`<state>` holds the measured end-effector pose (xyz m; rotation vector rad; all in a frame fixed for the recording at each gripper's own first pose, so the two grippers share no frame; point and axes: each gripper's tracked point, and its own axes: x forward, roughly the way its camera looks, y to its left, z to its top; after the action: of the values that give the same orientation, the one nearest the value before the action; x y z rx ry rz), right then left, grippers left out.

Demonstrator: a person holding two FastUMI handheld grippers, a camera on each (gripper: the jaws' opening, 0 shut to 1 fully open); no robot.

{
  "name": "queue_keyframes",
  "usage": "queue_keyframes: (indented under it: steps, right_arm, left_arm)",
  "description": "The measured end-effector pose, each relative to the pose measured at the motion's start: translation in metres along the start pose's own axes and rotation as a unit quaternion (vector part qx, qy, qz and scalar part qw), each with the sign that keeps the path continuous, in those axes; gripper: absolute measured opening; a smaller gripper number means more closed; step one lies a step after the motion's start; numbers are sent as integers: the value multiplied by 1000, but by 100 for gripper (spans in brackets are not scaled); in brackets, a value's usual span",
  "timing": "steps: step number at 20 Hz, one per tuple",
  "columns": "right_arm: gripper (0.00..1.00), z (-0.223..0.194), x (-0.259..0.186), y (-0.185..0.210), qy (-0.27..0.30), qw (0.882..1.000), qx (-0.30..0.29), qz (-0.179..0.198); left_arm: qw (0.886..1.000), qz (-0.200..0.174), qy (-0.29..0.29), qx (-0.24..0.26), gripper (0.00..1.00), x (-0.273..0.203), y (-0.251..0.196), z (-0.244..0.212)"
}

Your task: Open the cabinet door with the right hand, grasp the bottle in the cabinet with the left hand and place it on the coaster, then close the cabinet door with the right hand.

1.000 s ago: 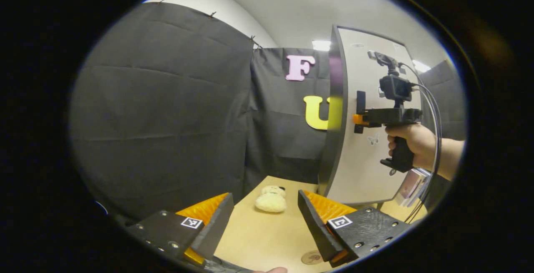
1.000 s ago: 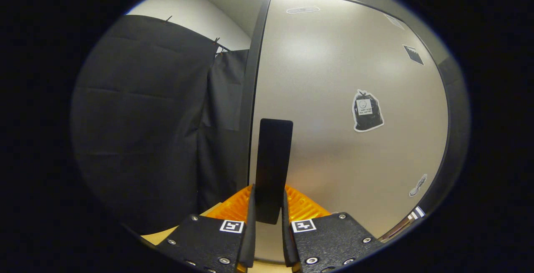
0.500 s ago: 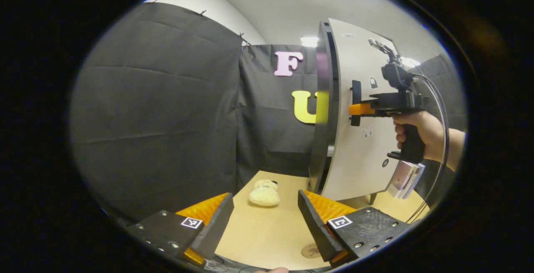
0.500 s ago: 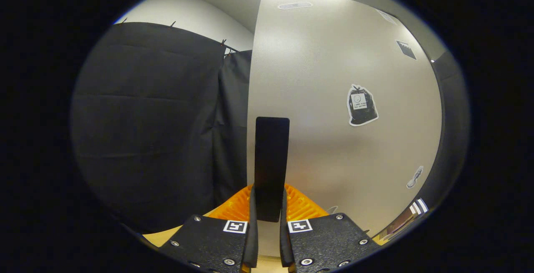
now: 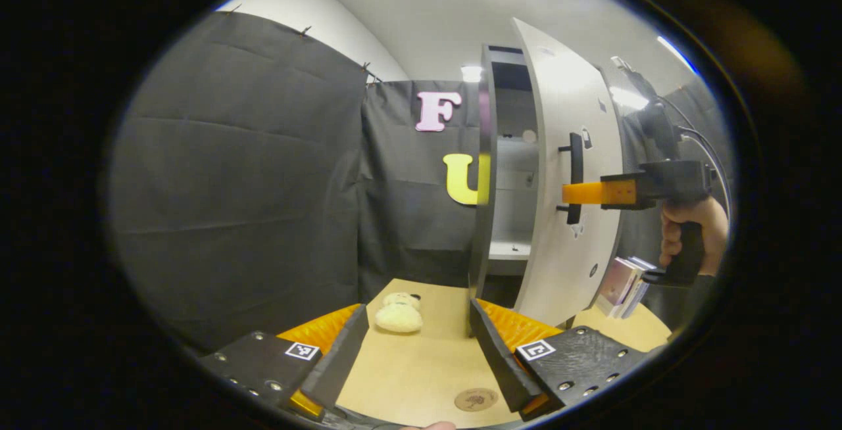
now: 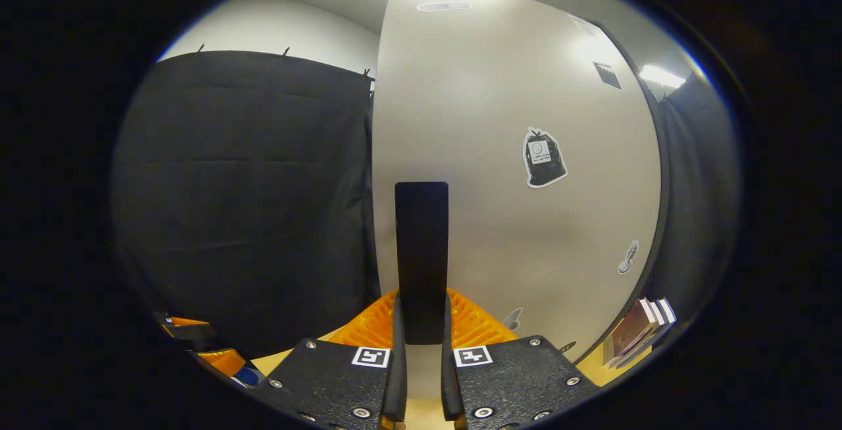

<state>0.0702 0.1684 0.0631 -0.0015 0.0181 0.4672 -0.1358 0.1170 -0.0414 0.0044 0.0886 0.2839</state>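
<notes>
The right gripper [image 6: 421,341] is clamped on the door handle [image 6: 421,259], both fingers pressing its flanks. The handle is a dark bar whose long axis runs vertically, standing upright between the fingers in the right gripper view. In the left gripper view the same gripper [image 5: 573,193] reaches in from the right, held level by a hand [image 5: 691,233], and grips the handle [image 5: 576,177] near its middle.

The handle sits on the pale cabinet door [image 6: 513,173], which bears a few stickers. Seen from the left gripper view, the door [image 5: 566,173] stands ajar, swung away from the cabinet [image 5: 488,173], with its free edge turned toward the camera. Through the gap a white shelf [image 5: 510,249] shows inside; whether the bottle is in there cannot be told.

The left gripper [image 5: 411,344] is spread wide, nothing between its fingers, above the wooden table [image 5: 421,364]. A round coaster [image 5: 476,399] lies flat on the table just beside its right finger. Farther off, a cream plush toy [image 5: 398,313] rests near the cabinet's foot. A few books [image 5: 625,280] lean beyond the door.
</notes>
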Motion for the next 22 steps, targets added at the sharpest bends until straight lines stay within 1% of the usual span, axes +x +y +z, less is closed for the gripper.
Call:
queue_keyframes:
  steps: [4, 5, 7, 10, 13, 16, 18, 19, 20, 21, 22]
  right_arm:
    - [21, -1, -33, -7, 6, 1000, 1, 10]
    - [21, -3, -44, -11, 8, 1000, 2, 13]
    - [21, -7, -70, -20, 11, 1000, 5, 13]
    - [21, -9, -102, -40, 17, 1000, 6, 4]
    - [20, -11, -132, -63, 18, 1000, 18, -13]
    - [18, -12, -151, -82, 7, 999, 17, -28]
    - [20, -17, -161, -105, 11, 998, 0, -67]
    - [28, -15, -165, -115, 5, 997, 1, -78]
    - [36, -14, -167, -127, 3, 995, 4, -100]
    - [36, -17, -172, -139, 3, 993, 10, -117]
    - [41, -18, -175, -146, 0, 992, 27, -124]
  left_arm:
    - [999, -19, -11, 30, 93, -3, -43, 20]
    - [999, -23, -16, 32, 95, -3, -54, 25]
    - [999, -31, -16, 32, 90, 0, -73, 30]
    - [999, -42, -19, 24, 90, 5, -101, 38]
    - [998, -54, -12, 33, 90, 18, -126, 37]
    - [997, -74, -9, 35, 95, 37, -165, 39]
    - [995, -87, -12, 40, 95, 44, -192, 41]
    - [995, -89, -14, 43, 95, 48, -205, 43]
    - [995, -89, -18, 45, 95, 53, -217, 44]
    - [994, -93, -22, 44, 95, 57, -229, 46]
    - [994, -99, -23, 45, 95, 64, -242, 45]
